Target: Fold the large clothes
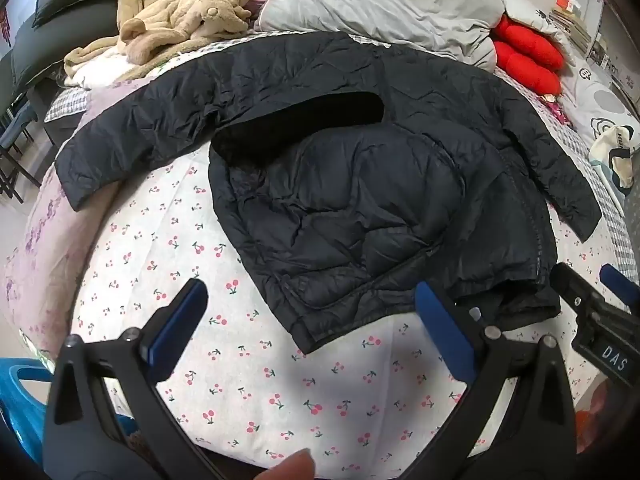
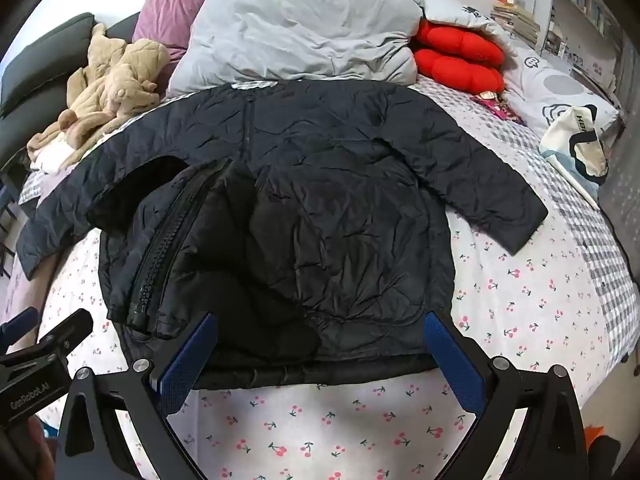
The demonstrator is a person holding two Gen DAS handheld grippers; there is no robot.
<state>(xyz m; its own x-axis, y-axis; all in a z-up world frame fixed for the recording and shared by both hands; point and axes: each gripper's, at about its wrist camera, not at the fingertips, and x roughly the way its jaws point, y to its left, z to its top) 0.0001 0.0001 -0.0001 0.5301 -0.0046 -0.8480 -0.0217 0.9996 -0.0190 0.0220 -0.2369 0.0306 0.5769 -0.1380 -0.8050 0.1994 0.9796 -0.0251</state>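
Note:
A black puffer jacket [image 1: 360,184] lies spread on the cherry-print bed sheet [image 1: 180,240], sleeves out to both sides and hem nearest me. In the right wrist view the jacket [image 2: 340,200] has one front panel turned over, showing its zipper [image 2: 160,260]. My left gripper [image 1: 310,300] hovers open just short of the hem's left corner, nothing pressed between its blue pads. My right gripper [image 2: 320,320] is open too, its fingers framing the hem without touching it. Each gripper shows in the other's view: the right gripper [image 1: 586,276] at the right edge, the left gripper [image 2: 52,320] at the left edge.
A beige fleece garment [image 1: 180,12] is heaped at the far left of the bed. A grey duvet [image 2: 300,28] and red cushions [image 2: 456,56] lie behind the jacket. A tote bag [image 2: 576,148] sits at the right edge. A blue plastic item [image 1: 20,396] is below left.

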